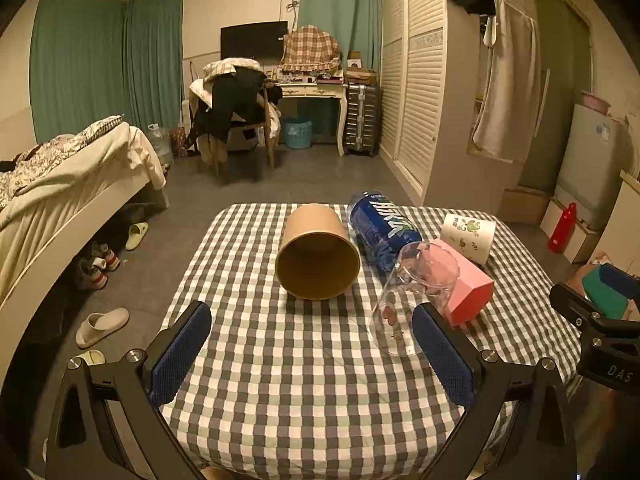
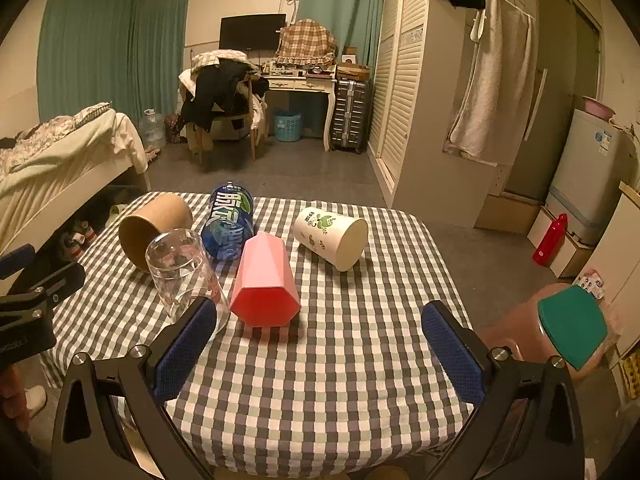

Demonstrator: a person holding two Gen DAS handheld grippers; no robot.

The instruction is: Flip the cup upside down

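Several cups lie on their sides on the checked tablecloth (image 1: 288, 364). A brown paper cup (image 1: 316, 254) (image 2: 154, 228) has its mouth toward me. A clear glass (image 1: 416, 300) (image 2: 182, 272) lies beside a pink faceted cup (image 1: 466, 286) (image 2: 264, 280). A white printed paper cup (image 1: 468, 238) (image 2: 332, 238) lies at the far right. My left gripper (image 1: 312, 360) is open and empty in front of the brown cup. My right gripper (image 2: 320, 356) is open and empty in front of the pink cup.
A blue plastic bottle (image 1: 380, 228) (image 2: 228, 220) lies between the brown cup and the glass. A bed (image 1: 60, 184) stands left, with slippers (image 1: 102, 326) on the floor. A pink stool with a green top (image 2: 568, 330) stands right of the table. A red bottle (image 2: 550, 240) is on the floor.
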